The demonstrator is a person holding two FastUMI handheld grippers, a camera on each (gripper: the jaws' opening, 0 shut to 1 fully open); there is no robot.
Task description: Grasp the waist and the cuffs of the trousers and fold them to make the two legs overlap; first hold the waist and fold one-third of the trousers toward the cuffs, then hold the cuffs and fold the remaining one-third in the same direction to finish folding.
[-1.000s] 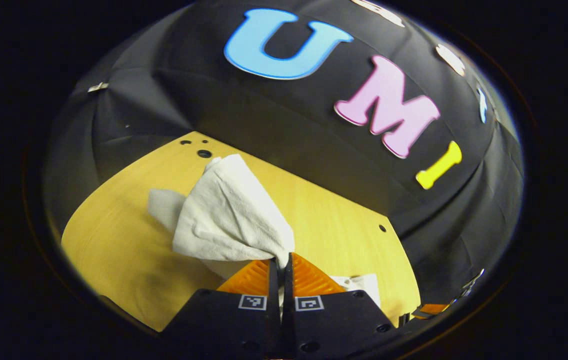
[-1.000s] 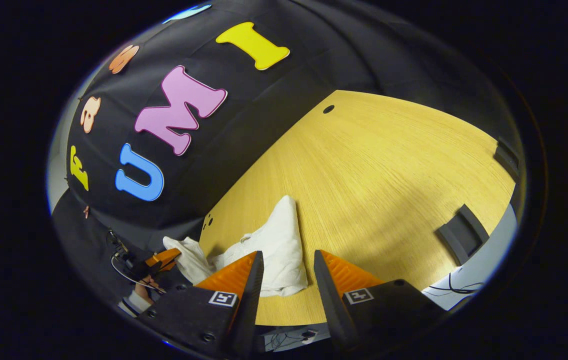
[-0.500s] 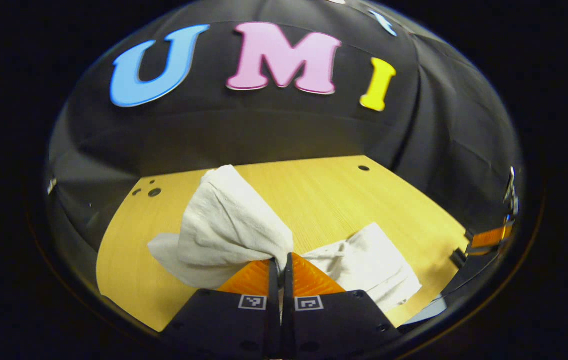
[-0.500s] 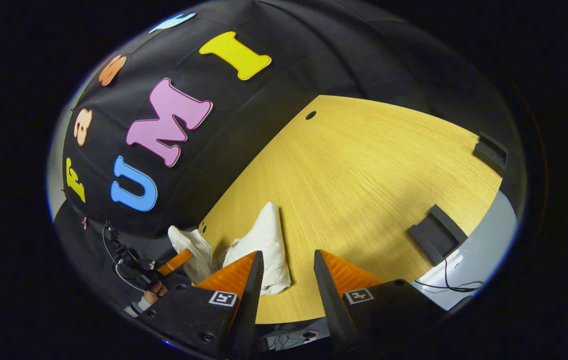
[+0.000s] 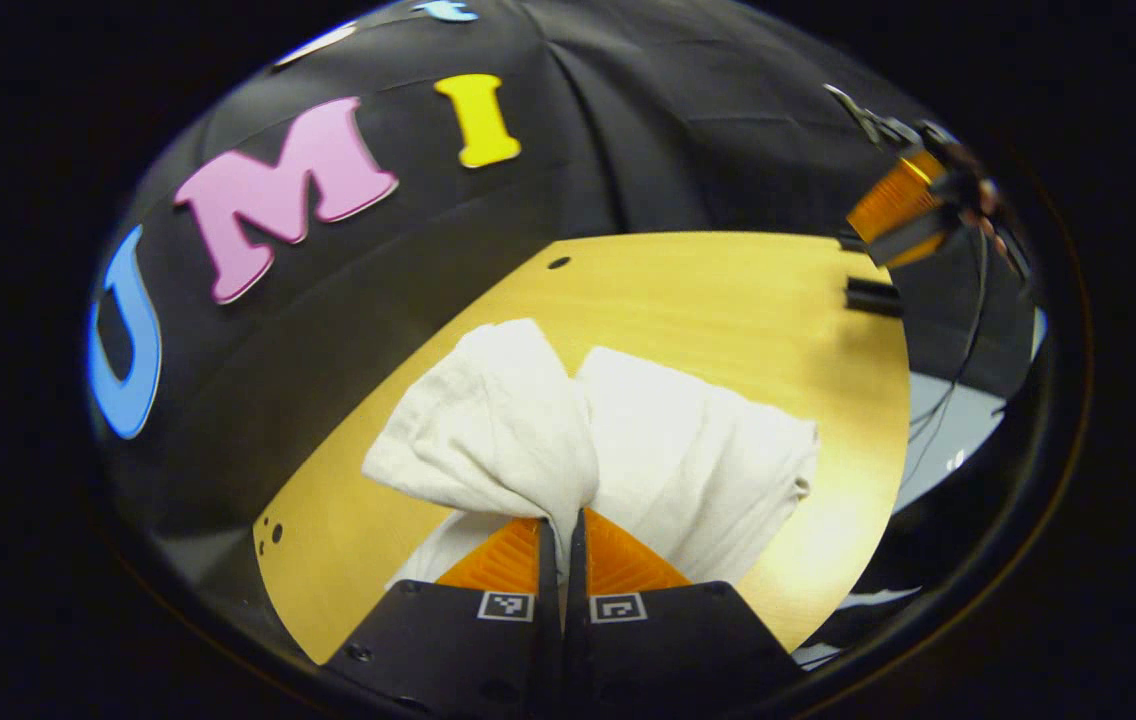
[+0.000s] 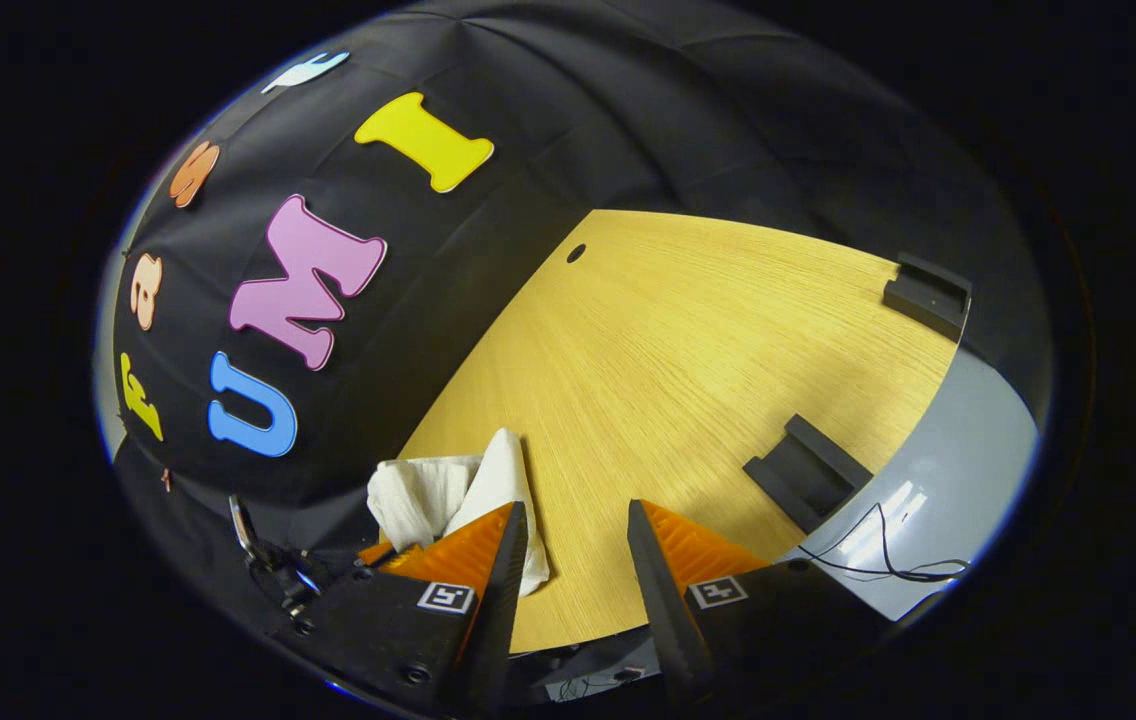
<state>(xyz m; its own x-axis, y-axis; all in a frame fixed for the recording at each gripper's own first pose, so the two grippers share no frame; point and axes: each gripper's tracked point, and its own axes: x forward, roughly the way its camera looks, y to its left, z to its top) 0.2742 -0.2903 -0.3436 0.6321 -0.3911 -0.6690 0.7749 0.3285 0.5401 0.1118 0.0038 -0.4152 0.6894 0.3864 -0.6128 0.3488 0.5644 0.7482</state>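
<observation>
Left gripper (image 5: pixel 560 525) sits low at the bottom of the left gripper view, its two fingers (image 5: pixel 503 555) pressed tight together, tips meeting, with white cloth pinched between them. Right gripper (image 6: pixel 576 525) in the right gripper view holds its fingers (image 6: pixel 473 545) spread wide, a clear gap between the tips, nothing gripped. Far off at the upper right of the left gripper view, the right gripper (image 5: pixel 903 210) hangs raised, a hand (image 5: pixel 983 205) wrapped behind it.
</observation>
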